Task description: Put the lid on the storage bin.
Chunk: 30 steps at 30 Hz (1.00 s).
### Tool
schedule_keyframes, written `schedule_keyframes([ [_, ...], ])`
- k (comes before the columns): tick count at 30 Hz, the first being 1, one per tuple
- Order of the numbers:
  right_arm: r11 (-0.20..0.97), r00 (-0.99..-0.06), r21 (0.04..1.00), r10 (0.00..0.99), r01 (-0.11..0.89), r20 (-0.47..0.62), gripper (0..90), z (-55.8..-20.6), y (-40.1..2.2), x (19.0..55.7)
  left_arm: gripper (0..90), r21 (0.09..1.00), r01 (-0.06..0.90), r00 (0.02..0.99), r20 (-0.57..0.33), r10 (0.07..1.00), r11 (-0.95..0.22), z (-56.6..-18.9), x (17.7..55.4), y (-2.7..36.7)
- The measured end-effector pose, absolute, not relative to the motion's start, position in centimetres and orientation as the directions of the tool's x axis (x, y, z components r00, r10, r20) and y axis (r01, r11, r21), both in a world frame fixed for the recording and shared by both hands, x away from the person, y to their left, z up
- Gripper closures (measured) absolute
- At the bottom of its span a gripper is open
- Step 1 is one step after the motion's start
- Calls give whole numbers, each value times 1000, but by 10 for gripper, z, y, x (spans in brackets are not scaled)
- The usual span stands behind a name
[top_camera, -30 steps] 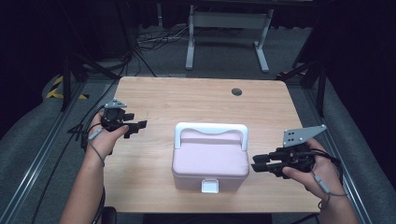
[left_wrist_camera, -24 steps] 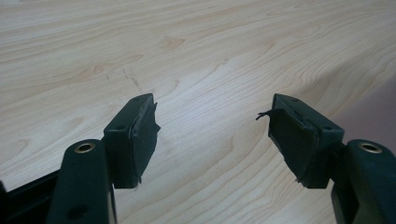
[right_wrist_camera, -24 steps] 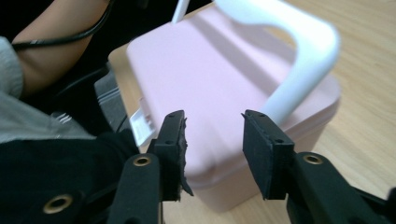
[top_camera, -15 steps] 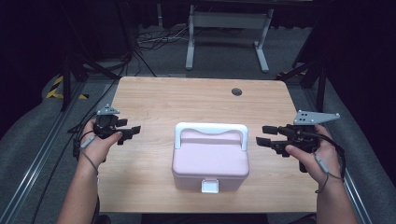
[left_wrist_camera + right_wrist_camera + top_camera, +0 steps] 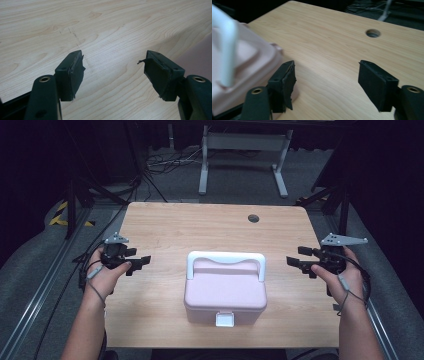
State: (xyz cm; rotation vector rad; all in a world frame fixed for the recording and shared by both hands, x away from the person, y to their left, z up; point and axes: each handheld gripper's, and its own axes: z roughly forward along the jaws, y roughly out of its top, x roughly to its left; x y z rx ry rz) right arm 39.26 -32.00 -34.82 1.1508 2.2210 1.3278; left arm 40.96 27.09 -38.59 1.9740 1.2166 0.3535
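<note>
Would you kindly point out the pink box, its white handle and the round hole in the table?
pink box point(image 5: 224, 292), high view, middle of the lid.
white handle point(image 5: 226, 257), high view, middle of the top bar.
round hole point(image 5: 253, 218), high view, centre of the opening in the tabletop.

A lab or recording studio: black curtains point(image 5: 30, 165) surround a lone wooden table point(image 5: 165, 225), loose cables point(image 5: 160, 162) trail over grey carpet point(image 5: 310, 170), beside hazard-striped tape point(image 5: 62, 215) and floor rails point(image 5: 40, 290).
</note>
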Motion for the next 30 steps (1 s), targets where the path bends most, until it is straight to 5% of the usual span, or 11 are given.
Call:
schedule_keyframes([
  [4,221,-560,830,819,512,128,205,-360,-333,401,323,732,637,507,-160,847,-244,-387,411,270],
  [30,288,-482,654,866,699,135,223,-430,-343,431,318,702,663,503,-159,850,-261,-399,419,269],
])
